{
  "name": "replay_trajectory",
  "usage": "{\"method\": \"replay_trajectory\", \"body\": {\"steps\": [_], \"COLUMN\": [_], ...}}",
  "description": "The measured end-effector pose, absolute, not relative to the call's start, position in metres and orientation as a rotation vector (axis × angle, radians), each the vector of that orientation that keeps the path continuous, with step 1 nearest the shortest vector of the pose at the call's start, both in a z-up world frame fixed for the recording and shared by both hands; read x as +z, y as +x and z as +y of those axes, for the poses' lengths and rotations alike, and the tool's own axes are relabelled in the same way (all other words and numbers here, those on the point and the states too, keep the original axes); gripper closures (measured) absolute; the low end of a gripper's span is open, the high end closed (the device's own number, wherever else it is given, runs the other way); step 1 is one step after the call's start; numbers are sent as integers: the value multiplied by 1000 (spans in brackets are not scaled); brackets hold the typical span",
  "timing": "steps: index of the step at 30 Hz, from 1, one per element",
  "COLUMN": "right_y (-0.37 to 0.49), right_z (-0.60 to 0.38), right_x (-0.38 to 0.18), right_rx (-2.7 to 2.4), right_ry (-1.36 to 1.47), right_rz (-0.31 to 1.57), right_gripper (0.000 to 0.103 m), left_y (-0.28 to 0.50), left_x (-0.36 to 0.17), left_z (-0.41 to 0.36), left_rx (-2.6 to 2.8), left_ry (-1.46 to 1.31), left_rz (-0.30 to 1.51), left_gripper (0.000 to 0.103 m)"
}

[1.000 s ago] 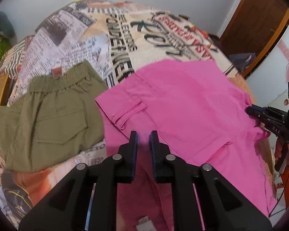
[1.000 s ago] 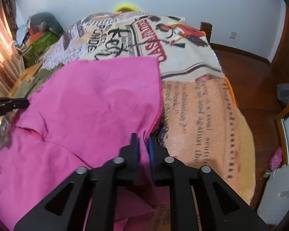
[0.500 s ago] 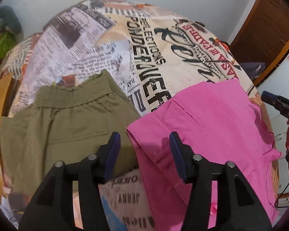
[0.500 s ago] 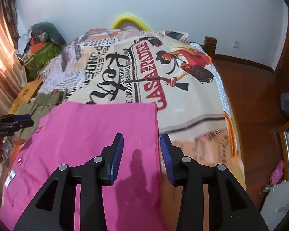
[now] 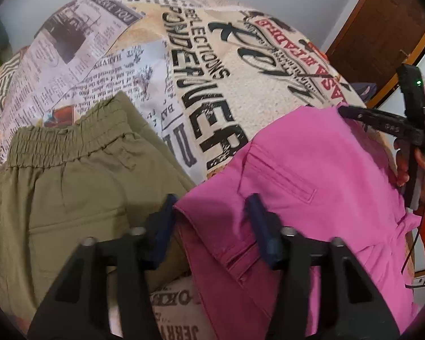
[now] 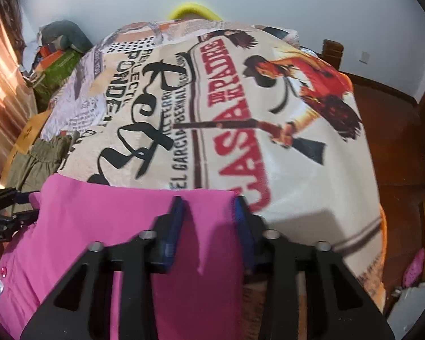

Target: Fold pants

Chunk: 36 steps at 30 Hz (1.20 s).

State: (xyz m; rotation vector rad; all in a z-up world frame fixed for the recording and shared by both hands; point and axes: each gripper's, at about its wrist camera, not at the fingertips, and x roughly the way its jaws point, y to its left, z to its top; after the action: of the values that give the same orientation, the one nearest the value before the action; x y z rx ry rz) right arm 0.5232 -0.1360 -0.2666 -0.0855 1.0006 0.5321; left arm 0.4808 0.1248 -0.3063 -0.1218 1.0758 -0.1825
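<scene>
Pink pants [image 5: 311, 187] lie folded on the printed bedspread, and they also show in the right wrist view [image 6: 121, 221]. My left gripper [image 5: 211, 201] is open and empty, its jaws straddling the pants' left corner just above the cloth. My right gripper [image 6: 208, 201] is open and empty over the pants' far right corner. The right gripper also shows at the right of the left wrist view [image 5: 382, 124], held in a hand. The left gripper shows at the left edge of the right wrist view [image 6: 5, 206].
Olive-green pants [image 5: 62, 192] with an elastic waistband lie folded to the left of the pink pair. The printed bedspread [image 6: 240, 113] stretches beyond. A wooden door [image 5: 382, 22] and wood floor [image 6: 396, 147] are on the right; clutter [image 6: 56, 53] is at the far left.
Both grippers were shut on the pink cloth a second ago. Both opened, let the cloth go and drew back toward the pants' near edge.
</scene>
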Motion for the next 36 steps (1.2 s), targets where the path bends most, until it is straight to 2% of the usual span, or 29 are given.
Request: {"method": "replay_trajectory", "body": {"steps": [4,11,16,21,36], "right_y": [517,499,483,456,324], "right_z": [-125,-134,-147,-158,-205], "right_x": [-264,-218,-155,-116,-85], "right_rx": [549,537,503,526,535], "right_ry": [-122,-91,-41,20,151], "right_rz": [978,867,732,668,612], "right_gripper": [99,100,100,100,100], "left_y": [481,476,466,444,311], "left_x": [-303,-265,-202,-152,-118], "left_z": [120,122,120,111,82], "left_rx": [-145,-89,-90,-127,-187], "left_ry": [-81,-31,-22,-22,49], "left_rz": [1069,1015,909,856,847], "left_gripper": [91,91,91,91,91]}}
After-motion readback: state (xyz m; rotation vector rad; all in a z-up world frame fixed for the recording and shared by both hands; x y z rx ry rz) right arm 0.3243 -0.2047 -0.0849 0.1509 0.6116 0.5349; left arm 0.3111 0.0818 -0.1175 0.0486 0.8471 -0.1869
